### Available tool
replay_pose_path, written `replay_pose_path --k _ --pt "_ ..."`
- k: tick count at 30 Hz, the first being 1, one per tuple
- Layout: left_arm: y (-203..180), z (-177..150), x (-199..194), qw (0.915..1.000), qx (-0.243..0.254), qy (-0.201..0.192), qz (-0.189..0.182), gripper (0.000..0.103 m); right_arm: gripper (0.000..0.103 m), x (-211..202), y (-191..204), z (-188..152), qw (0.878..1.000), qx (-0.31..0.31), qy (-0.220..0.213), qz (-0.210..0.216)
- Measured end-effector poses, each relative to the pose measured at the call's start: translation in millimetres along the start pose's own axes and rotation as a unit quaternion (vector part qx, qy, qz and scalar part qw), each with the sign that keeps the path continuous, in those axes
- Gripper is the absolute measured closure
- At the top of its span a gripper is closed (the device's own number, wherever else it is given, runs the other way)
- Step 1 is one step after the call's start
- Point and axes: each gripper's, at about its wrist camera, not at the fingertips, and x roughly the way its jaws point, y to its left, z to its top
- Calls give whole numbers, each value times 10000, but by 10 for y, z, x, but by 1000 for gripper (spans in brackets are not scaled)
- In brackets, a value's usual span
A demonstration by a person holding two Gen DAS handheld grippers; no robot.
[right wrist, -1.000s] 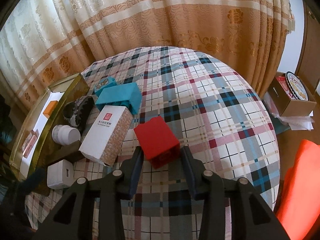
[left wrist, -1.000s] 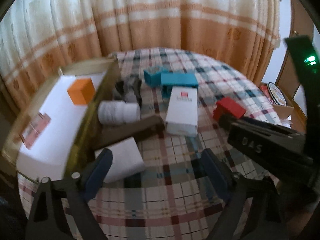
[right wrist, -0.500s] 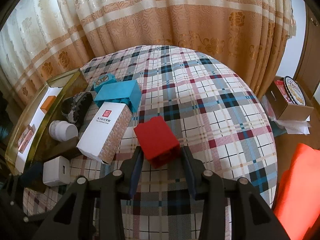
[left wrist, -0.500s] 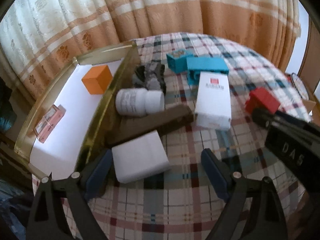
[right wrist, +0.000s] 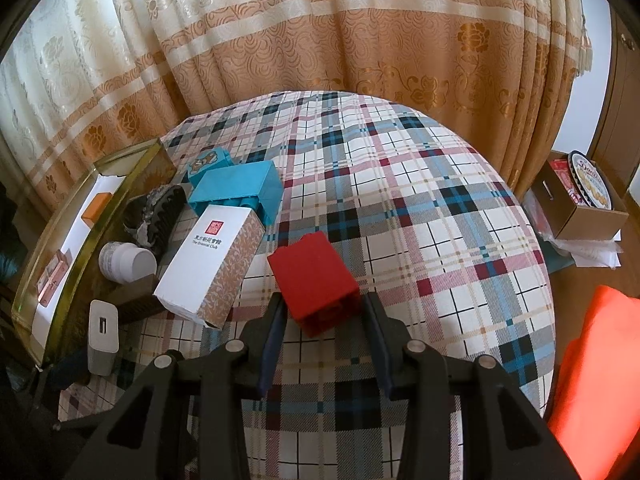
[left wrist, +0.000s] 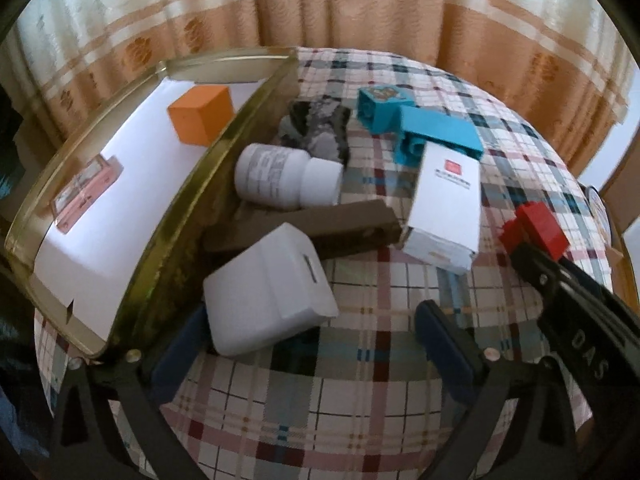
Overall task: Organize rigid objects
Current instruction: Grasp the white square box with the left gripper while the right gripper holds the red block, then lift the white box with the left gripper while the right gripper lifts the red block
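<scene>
My left gripper [left wrist: 312, 332] is open, its fingers either side of a white charger block [left wrist: 266, 294] that lies beside the gold tray [left wrist: 176, 216]. The tray holds an orange cube [left wrist: 200, 120] and a pink card [left wrist: 86, 192]. My right gripper [right wrist: 324, 320] has its fingers around a red block [right wrist: 312, 280] on the plaid cloth; it also shows in the left wrist view [left wrist: 536, 228]. Near the tray lie a white bottle [left wrist: 284, 180], a brown bar [left wrist: 320, 228], a white carton [left wrist: 444, 208], teal blocks [left wrist: 424, 132] and a dark lumpy object [left wrist: 316, 128].
The round table has a plaid cloth [right wrist: 420, 220] and curtains [right wrist: 320, 32] behind. To the right, off the table, stand a cardboard box with a tin [right wrist: 580, 200] and an orange-red cloth [right wrist: 592, 360].
My left gripper has moved forward and left, so the white charger block now sits between its fingers. The right gripper and red block have hardly moved.
</scene>
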Motion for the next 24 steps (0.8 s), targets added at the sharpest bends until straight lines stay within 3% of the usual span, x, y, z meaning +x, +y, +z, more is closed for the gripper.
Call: replay_pose_path --k 3,6,10,13,16,18,20,24 --pt "-4 -12 -6 9997 224 -66 -117 3 61 -3 5 -2 10000 31 -9 22" --pt "2 -18 -36 9985 466 -157 -256 13 61 -4 9 -5 10000 31 -12 18" --pt "33 -1 -74 9958 787 -267 -381 35 61 -9 4 -11 10000 38 -14 19" --pt "82 -16 -124 9924 979 -431 -600 43 61 -13 3 -13 10000 46 -17 26" --pt "97 -92 -169 9870 1265 -534 -833 43 61 -13 -3 -12 10000 57 -19 37" --pt "125 -94 -191 9827 1270 -496 -1254 43 61 -12 -8 -12 10000 75 -22 62" --pt "164 -89 -200 9811 1203 -485 -1435 43 61 -12 -25 -14 9999 115 -34 105" --pt "161 -71 -194 9805 1168 -474 -1509 43 61 -8 -45 -14 9997 162 -44 170"
